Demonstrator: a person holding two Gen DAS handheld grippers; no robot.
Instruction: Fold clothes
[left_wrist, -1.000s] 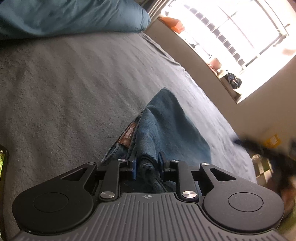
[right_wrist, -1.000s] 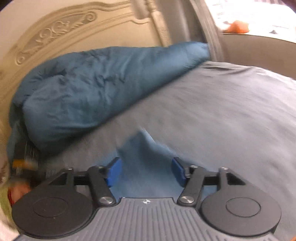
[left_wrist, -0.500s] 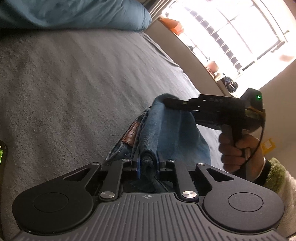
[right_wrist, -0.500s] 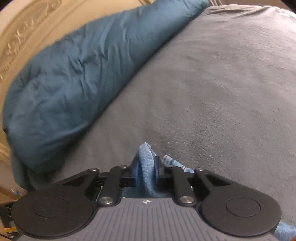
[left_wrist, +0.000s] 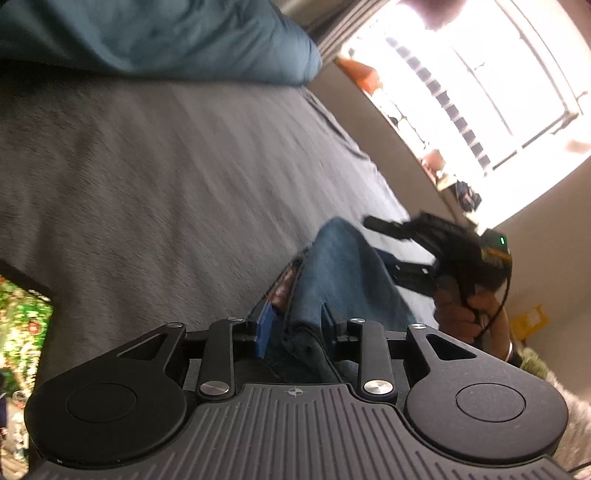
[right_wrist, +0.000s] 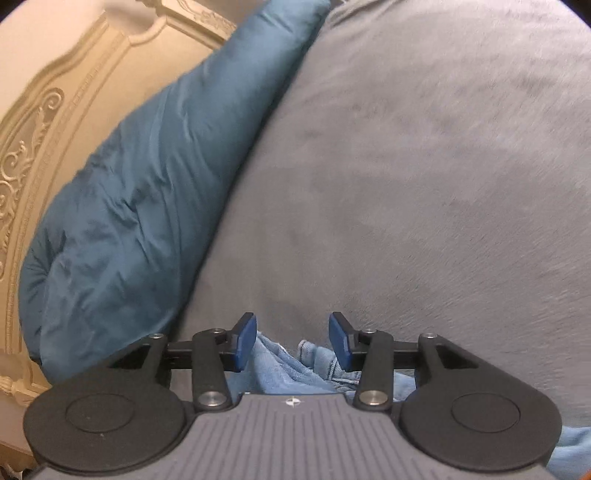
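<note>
A pair of blue jeans (left_wrist: 340, 273) lies bunched on the grey bed cover (left_wrist: 166, 177), with a brown waistband patch showing. My left gripper (left_wrist: 293, 326) stands open with the jeans' folded edge loose between its blue pads. My right gripper (right_wrist: 291, 341) is open, and the light blue denim (right_wrist: 291, 365) lies just below and behind its pads, free of them. The right gripper also shows in the left wrist view (left_wrist: 424, 251), held in a hand beside the jeans.
A teal duvet (right_wrist: 147, 177) is heaped along the carved headboard (right_wrist: 48, 110). A bright window (left_wrist: 480, 81) and its sill run along the far bed side. A phone with a lit screen (left_wrist: 22, 332) lies on the bed at my left.
Both grippers have opened and let go of the jeans. The right gripper has drawn back from the denim, and both views are blurred by motion.
</note>
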